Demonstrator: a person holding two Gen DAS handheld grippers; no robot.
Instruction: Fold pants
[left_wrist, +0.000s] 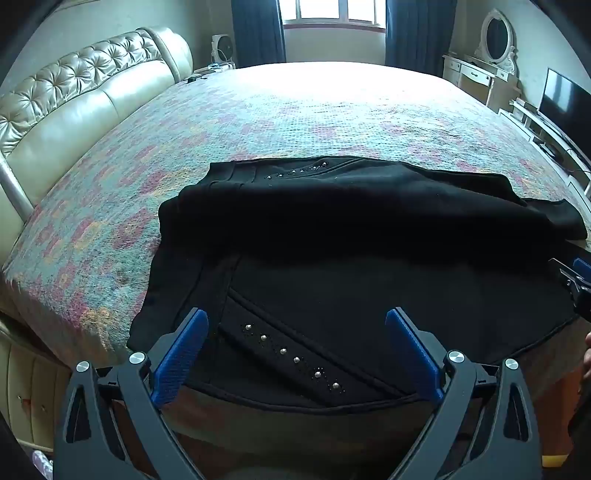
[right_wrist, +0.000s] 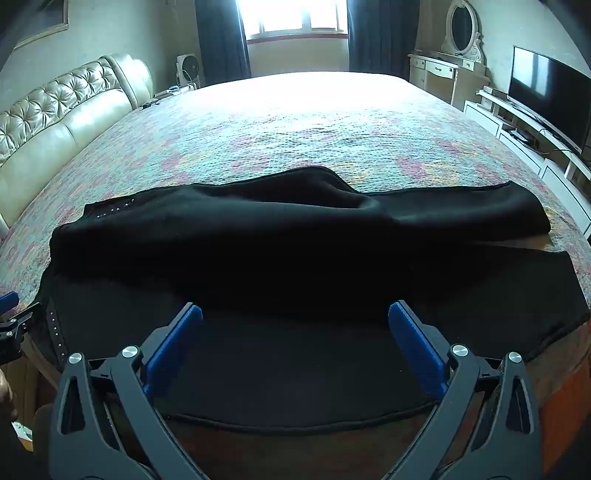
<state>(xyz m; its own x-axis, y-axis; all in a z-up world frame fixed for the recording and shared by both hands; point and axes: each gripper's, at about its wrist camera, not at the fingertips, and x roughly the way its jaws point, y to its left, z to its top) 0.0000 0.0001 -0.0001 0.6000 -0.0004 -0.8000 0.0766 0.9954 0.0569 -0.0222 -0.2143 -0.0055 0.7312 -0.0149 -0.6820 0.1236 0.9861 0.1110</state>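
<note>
This is a home bedroom. A wide bed (left_wrist: 295, 110) under a patterned quilt fills it, backed by a tufted cream headboard (left_wrist: 74, 85). Dark curtains (right_wrist: 218, 40) frame a bright window (right_wrist: 295, 14), and a mirrored dressing table (right_wrist: 447, 70) stands near a television (right_wrist: 550, 92).

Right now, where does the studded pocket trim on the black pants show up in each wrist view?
Left wrist: studded pocket trim low centre, between the open left gripper fingers; a second studded row lies farther back.
Right wrist: the trim sits at the far left edge, left of the open right gripper.
Shared landmark: oval mirror, upper right.
</note>
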